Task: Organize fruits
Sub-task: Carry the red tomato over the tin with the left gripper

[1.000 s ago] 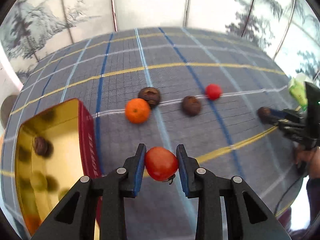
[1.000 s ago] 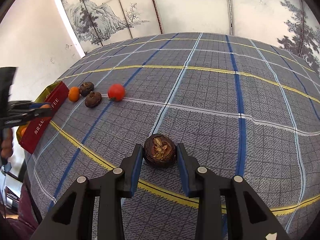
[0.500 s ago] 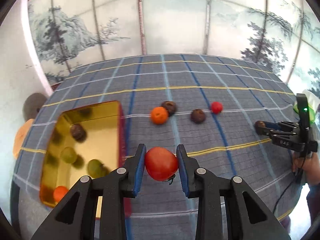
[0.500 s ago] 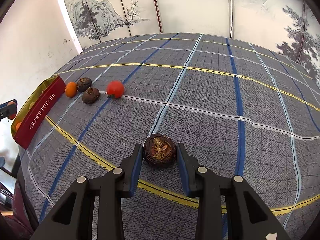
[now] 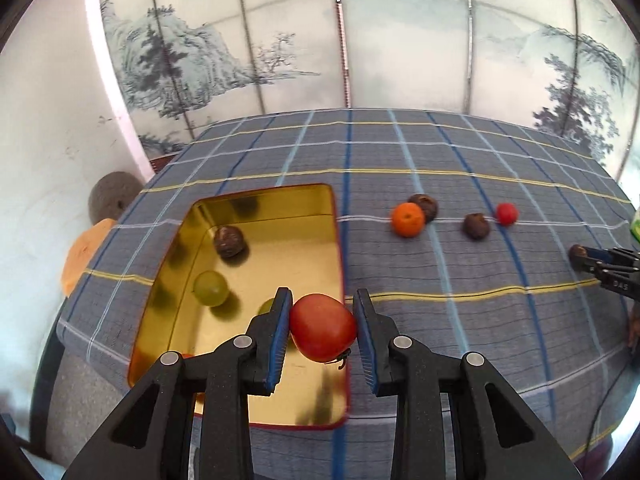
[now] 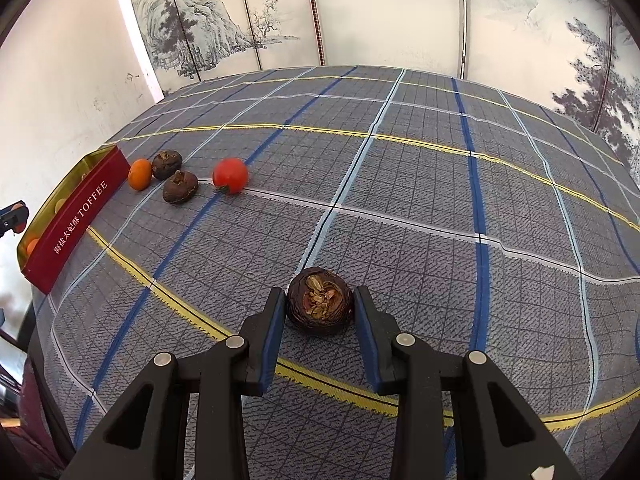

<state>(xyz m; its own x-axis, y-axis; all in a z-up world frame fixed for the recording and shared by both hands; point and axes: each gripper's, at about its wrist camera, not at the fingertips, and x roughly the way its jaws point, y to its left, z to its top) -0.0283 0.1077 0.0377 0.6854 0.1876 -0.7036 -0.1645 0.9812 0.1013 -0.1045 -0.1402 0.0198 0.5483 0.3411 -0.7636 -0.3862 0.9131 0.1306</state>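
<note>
My left gripper point(image 5: 322, 304) is shut on a red tomato point(image 5: 323, 328), held above the near right rim of the gold tin point(image 5: 280, 256). Inside the tin lie a brown fruit point(image 5: 229, 241), a green grape point(image 5: 211, 289) and other fruit partly hidden by my fingers. An orange point(image 5: 407, 220), two brown fruits point(image 5: 476, 226) and a small red tomato point(image 5: 507, 213) lie in a row on the checked cloth. My right gripper point(image 6: 319, 296) is shut on a dark brown fruit point(image 6: 320, 300) low over the cloth, far right of the tin's red TOFFEE wall point(image 6: 76, 220).
A painted folding screen point(image 5: 360, 60) stands behind the table. A grey round thing point(image 5: 112, 200) and an orange one point(image 5: 86, 248) sit past the table's left edge. The cloth's front edge is close below the tin. A green object point(image 5: 636, 226) shows at the far right.
My left gripper carried the tomato leftward, from over the cloth to above the tin's right rim. The right gripper and its brown fruit stayed put.
</note>
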